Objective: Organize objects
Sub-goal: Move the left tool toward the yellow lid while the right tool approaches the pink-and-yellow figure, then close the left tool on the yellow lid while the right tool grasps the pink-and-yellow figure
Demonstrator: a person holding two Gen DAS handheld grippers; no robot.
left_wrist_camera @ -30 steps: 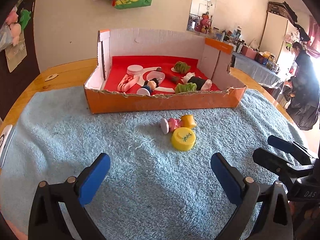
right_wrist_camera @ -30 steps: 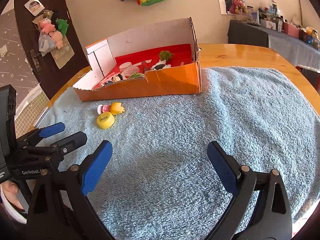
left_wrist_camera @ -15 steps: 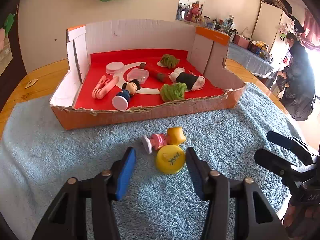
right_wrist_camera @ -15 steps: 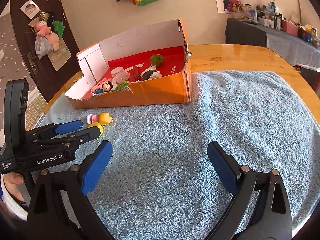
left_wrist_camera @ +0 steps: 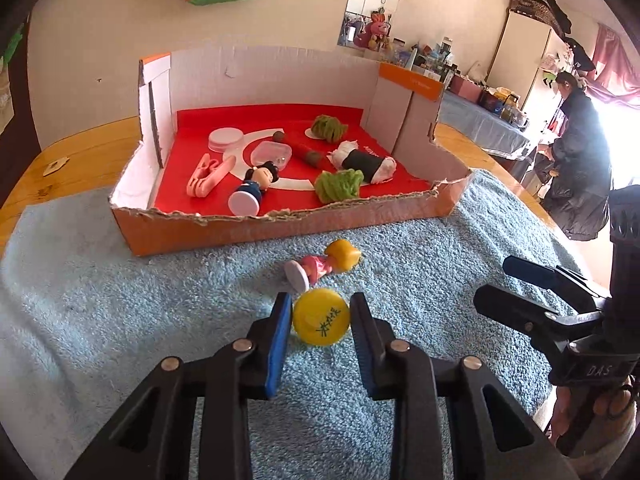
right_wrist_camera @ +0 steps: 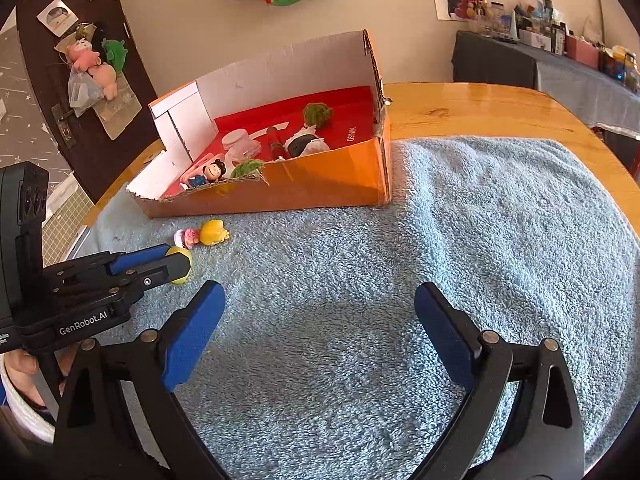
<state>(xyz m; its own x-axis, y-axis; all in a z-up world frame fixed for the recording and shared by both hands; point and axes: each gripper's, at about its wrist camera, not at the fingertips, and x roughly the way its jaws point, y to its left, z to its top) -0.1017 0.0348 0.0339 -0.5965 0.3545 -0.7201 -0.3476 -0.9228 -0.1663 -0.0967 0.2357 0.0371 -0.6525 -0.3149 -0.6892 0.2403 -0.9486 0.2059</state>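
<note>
Yellow cap (left_wrist_camera: pixel 319 322) on blue towel (left_wrist_camera: pixel 120 320), between pads of left gripper (left_wrist_camera: pixel 318 330), at its 12 o'clock; jaws closing, pads at cap's rim (contact unclear). Right gripper (right_wrist_camera: pixel 318 330) spread, empty, farther off. Doll (left_wrist_camera: pixel 320 265) just beyond, long axis 10–4 o'clock. Box (left_wrist_camera: pixel 280 228): approx 9 items. Outside: 1 cap, 1 doll.

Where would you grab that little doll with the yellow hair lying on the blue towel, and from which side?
Grip the pink body, between the wide white base and the big yellow head. The doll lies on its side on the towel, so probably come from above with the pads across its narrow middle; the rounded head might slip. The open right gripper is free.
</note>
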